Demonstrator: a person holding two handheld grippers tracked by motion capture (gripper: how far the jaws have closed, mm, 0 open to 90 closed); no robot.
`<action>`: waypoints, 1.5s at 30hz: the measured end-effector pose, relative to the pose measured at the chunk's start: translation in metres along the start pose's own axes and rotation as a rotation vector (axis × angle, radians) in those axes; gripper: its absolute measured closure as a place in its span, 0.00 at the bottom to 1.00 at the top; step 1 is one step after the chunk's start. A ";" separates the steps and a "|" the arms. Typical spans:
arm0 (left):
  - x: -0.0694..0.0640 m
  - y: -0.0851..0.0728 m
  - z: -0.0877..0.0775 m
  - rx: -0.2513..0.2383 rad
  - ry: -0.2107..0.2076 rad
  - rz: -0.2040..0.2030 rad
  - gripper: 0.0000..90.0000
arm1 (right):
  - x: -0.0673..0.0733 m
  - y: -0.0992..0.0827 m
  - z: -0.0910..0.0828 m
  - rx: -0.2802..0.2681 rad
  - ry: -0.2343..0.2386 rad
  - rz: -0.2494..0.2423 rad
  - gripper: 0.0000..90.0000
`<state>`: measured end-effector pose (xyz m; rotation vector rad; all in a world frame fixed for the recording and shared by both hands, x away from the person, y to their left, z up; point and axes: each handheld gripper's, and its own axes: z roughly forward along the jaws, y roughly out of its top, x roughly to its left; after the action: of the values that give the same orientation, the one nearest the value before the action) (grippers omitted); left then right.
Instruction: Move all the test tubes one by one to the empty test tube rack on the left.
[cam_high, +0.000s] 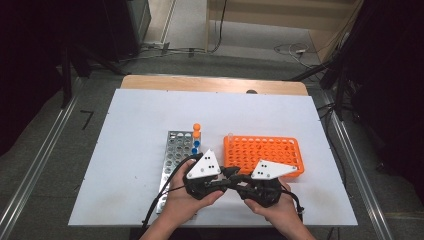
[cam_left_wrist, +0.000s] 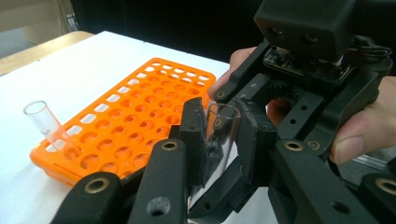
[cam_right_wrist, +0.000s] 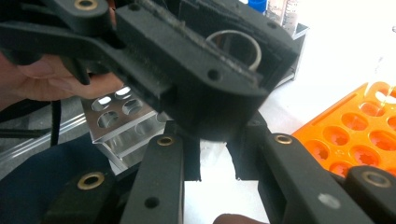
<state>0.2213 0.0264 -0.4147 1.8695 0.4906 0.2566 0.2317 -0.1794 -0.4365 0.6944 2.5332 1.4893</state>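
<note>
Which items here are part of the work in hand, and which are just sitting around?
In use:
clear glass test tube, pinched by the left tool
right tool, meeting it
orange plastic tube rack

Idle:
silver metal tube rack
orange-capped and blue-capped tubes standing in it
second clear tube in the orange rack's corner

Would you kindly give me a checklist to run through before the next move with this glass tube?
1. Glass tube pinched between the left tongs: ok.
2. Right tongs free of the glass tube: cannot tell.
3. Orange rack has empty holes to receive it: ok.
4. Second tube at the orange rack's corner, away from both tongs: ok.
5. Metal rack stands on the table, apart from the orange rack: ok.
</note>
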 end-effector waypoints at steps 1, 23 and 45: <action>0.000 0.000 -0.001 -0.002 0.005 0.001 0.84 | 0.000 0.000 0.000 -0.001 0.004 0.005 0.81; 0.013 0.003 -0.023 -0.083 0.082 -0.032 0.86 | -0.003 0.001 -0.008 -0.055 -0.007 0.005 0.37; 0.051 -0.003 -0.073 -0.178 0.267 -0.089 0.86 | -0.044 -0.017 -0.054 -0.080 -0.073 0.054 0.00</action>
<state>0.2364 0.1126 -0.3955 1.6431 0.7078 0.4785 0.2471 -0.2492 -0.4292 0.7958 2.4060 1.5426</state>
